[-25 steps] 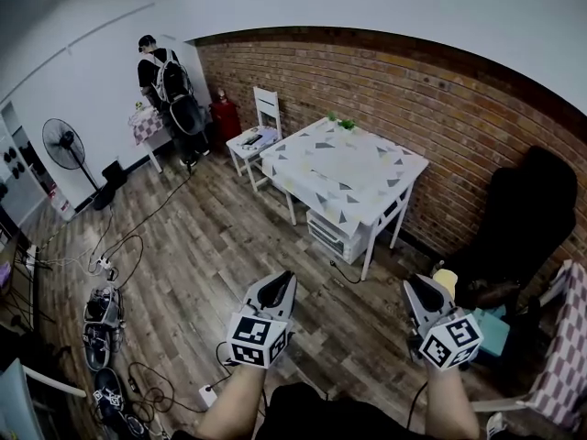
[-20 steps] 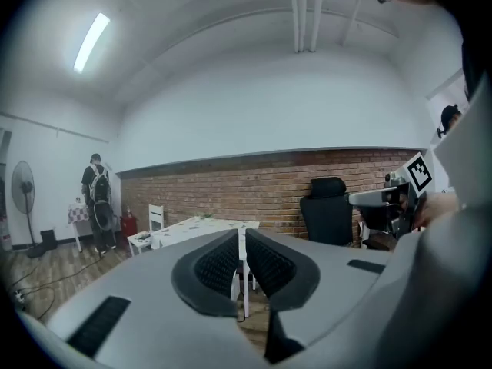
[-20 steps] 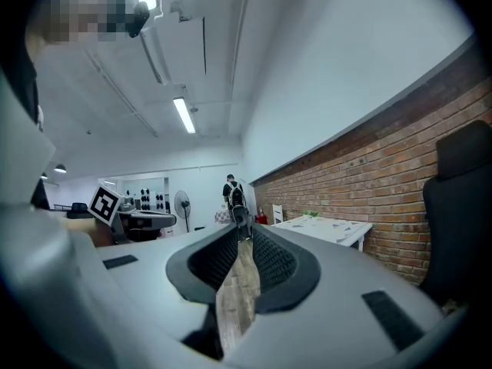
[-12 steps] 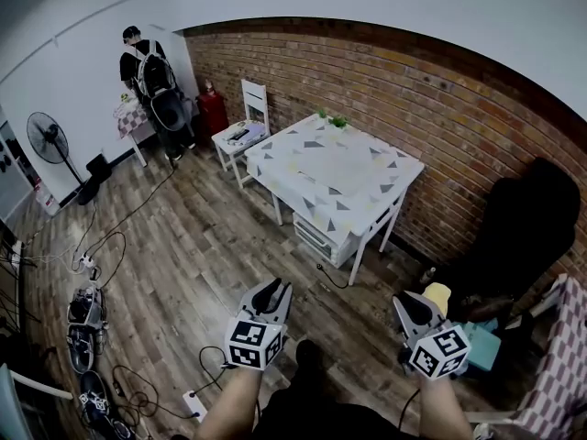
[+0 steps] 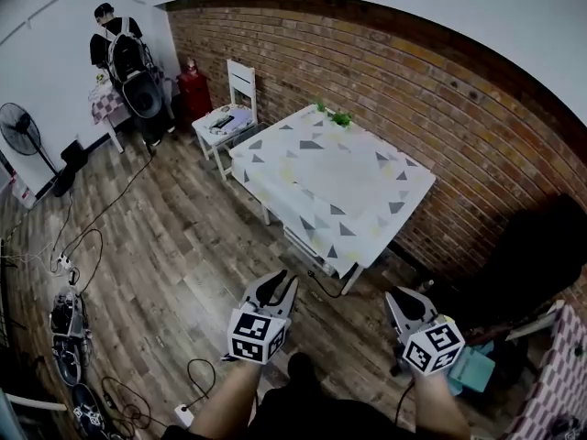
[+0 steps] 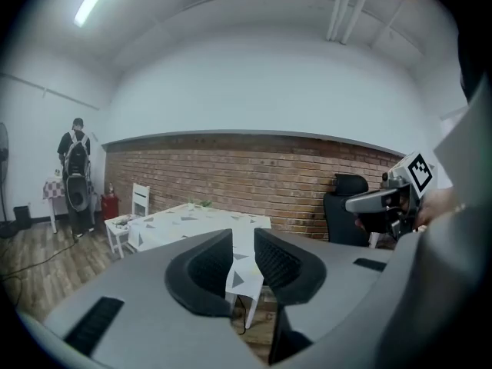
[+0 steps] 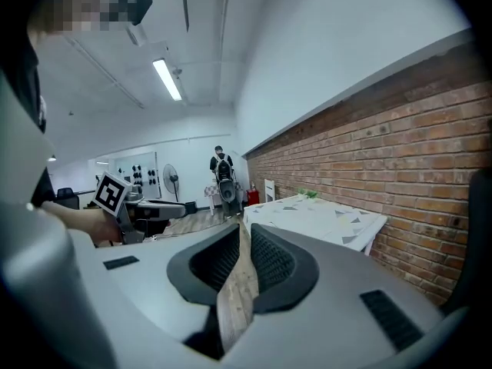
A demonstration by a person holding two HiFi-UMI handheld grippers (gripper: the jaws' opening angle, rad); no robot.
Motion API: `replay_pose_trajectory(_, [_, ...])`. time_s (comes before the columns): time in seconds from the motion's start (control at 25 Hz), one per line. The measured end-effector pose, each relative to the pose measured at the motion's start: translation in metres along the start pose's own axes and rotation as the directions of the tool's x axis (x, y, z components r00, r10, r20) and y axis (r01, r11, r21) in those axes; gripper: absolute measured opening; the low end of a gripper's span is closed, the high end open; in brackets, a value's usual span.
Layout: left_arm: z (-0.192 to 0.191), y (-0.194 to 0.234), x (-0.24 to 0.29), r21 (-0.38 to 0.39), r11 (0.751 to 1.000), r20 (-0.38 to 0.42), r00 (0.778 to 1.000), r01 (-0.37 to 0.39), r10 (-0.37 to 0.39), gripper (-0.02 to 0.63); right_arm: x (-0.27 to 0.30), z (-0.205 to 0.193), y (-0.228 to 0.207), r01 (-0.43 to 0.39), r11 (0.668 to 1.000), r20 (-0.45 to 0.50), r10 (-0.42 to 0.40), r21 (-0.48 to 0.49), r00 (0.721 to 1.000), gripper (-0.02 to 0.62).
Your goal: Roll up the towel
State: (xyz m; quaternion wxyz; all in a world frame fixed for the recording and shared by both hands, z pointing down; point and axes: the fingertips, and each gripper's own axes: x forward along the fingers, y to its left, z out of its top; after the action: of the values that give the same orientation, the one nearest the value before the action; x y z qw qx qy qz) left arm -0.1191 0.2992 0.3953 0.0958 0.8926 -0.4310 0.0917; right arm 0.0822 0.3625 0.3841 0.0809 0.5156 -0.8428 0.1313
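A table [image 5: 275,186] under a white cloth with grey triangles stands ahead by the brick wall. A paler patch lies at its middle; whether that is the towel I cannot tell. My left gripper [image 5: 278,280] hovers over the floor short of the table's near corner. Its jaws have just been opening, and in the left gripper view [image 6: 243,241] only the table shows through the gap. My right gripper [image 5: 396,293] hangs level with it to the right. Its jaws have just been closing a little, leaving a narrow slit [image 7: 242,233] with only floor behind it.
A small green plant [image 5: 337,117] sits at the table's far edge. A white chair [image 5: 227,117] and a red cylinder [image 5: 193,90] stand left of it. A person with a backpack [image 5: 124,53] stands far left. Cables [image 5: 83,246] cross the floor; a black chair [image 5: 541,246] is at right.
The table has come closer and larger in the head view as both grippers moved forward toward it. The left jaws have spread apart.
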Motion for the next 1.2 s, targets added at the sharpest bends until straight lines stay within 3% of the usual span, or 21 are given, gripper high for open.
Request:
replay_pose_trajectory(0.28, [0.014,0.043,0.055,-0.007,0.999,-0.013,0.999,0.052,-0.052,0.097,0.070,0.018,-0.012,0.008,1.000,-0.037,-0.009,-0.013,0.999,0.057])
replay_pose_trajectory(0.76, [0.014,0.052,0.117,0.027,0.994,-0.088,0.990,0.110,-0.107,0.097,0.134,0.027,-0.058,0.023,0.999,-0.074,-0.022,0.025,0.997,0.057])
replay_pose_trajectory(1.04, [0.002,0.060,0.192,0.060,0.991,-0.158,0.981,0.121,-0.110,0.097,0.192,0.021,-0.113,-0.005,1.000,-0.119,0.008,0.021,0.993,0.062])
replay_pose_trajectory(1.2, [-0.005,0.064,0.246,0.074,0.988,-0.239,0.964,0.139,-0.117,0.097,0.226,0.007,-0.159,-0.012,1.000,-0.180,0.014,0.013,0.984,0.072])
